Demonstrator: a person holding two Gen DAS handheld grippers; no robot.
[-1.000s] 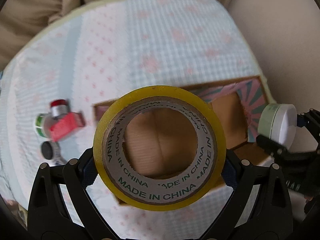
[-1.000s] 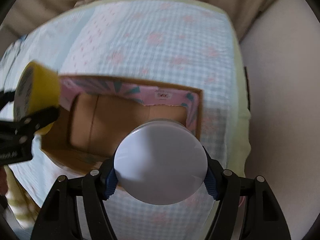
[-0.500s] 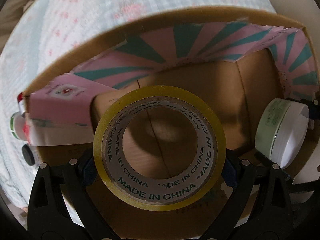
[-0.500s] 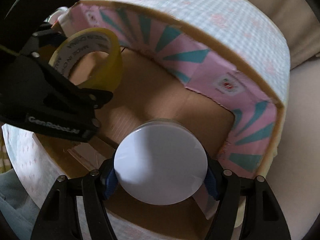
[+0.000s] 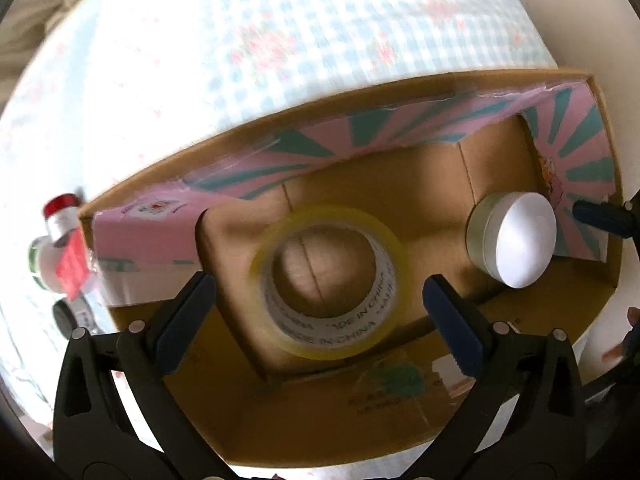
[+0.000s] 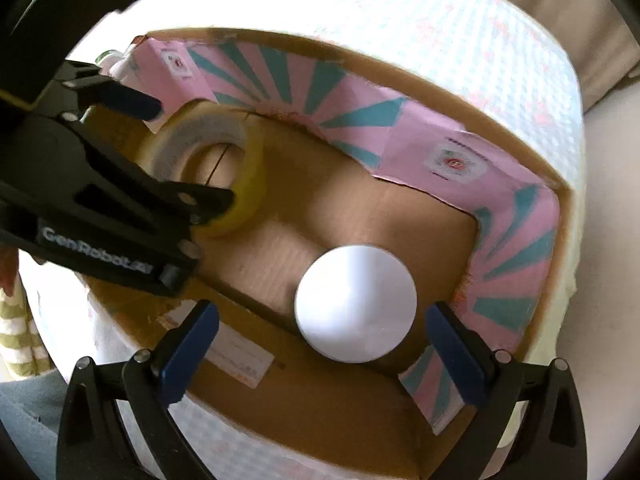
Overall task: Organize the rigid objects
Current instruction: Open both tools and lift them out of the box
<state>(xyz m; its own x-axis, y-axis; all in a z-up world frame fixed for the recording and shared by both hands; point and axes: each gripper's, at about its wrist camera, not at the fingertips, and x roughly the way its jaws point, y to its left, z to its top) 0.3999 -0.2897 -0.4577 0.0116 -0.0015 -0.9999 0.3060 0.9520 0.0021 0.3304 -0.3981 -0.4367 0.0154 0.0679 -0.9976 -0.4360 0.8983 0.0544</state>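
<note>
A yellow tape roll [image 5: 326, 282] lies flat on the floor of the cardboard box [image 5: 360, 100], which has pink and teal flaps. My left gripper [image 5: 320, 320] hangs over it, jaws opening, pads well clear of the roll on both sides. A round jar with a white lid [image 6: 356, 304] rests on the box floor near the right wall. My right gripper [image 6: 322, 344] is above it, jaws opening and not touching it. The right wrist view also shows the tape roll [image 6: 208, 160] under the left gripper [image 6: 168, 152]. The jar [image 5: 516, 240] shows in the left wrist view.
The box sits on a blue checked sheet [image 5: 280, 40] with pink flowers. Outside its left wall lie a red-capped bottle [image 5: 60, 208], a white container with a red label [image 5: 60, 264] and a dark-lidded item [image 5: 66, 318]. Pale floor [image 6: 608, 240] lies beyond the right edge.
Both grippers sank into the box, then spread their jaws. The tape roll and the white-lidded jar left the pads and now lie on the box floor.
</note>
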